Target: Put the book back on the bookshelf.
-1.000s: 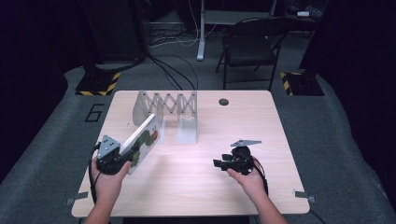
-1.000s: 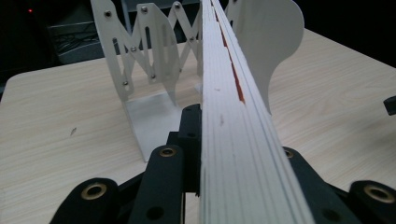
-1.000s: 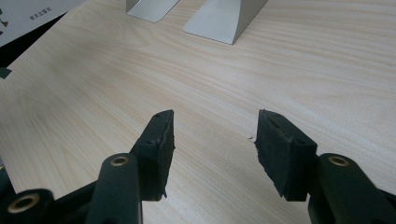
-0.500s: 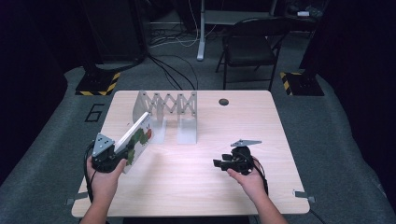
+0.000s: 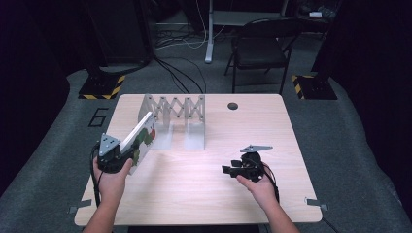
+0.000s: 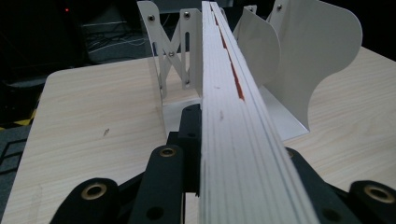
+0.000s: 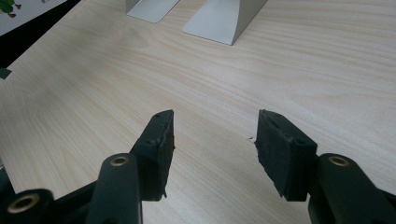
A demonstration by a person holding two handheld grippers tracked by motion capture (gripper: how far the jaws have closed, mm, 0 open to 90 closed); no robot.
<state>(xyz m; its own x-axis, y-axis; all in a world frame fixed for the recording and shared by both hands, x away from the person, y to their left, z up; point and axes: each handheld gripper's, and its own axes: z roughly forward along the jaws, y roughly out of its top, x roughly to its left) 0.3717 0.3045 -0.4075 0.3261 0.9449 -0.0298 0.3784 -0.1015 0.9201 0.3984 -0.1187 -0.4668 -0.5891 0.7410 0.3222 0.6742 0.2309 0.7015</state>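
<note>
We find the left gripper [image 5: 119, 156] closed on a white book [image 5: 140, 141], its fingers [image 6: 187, 140] pressed against both covers near the lower edge. The book is held tilted, off the surface [image 5: 194, 194], just in front of the left end of the accordion-style metal book rack [image 5: 175, 116], which we take as our landmark. In the left gripper view, the book's page edge [image 6: 233, 130] runs straight toward the rack's white dividers [image 6: 308, 60]. We see the right gripper [image 5: 232, 169] well to the right of the rack and nearer the person, low over bare surface. Its fingers [image 7: 159, 144] stand apart with nothing between them.
</note>
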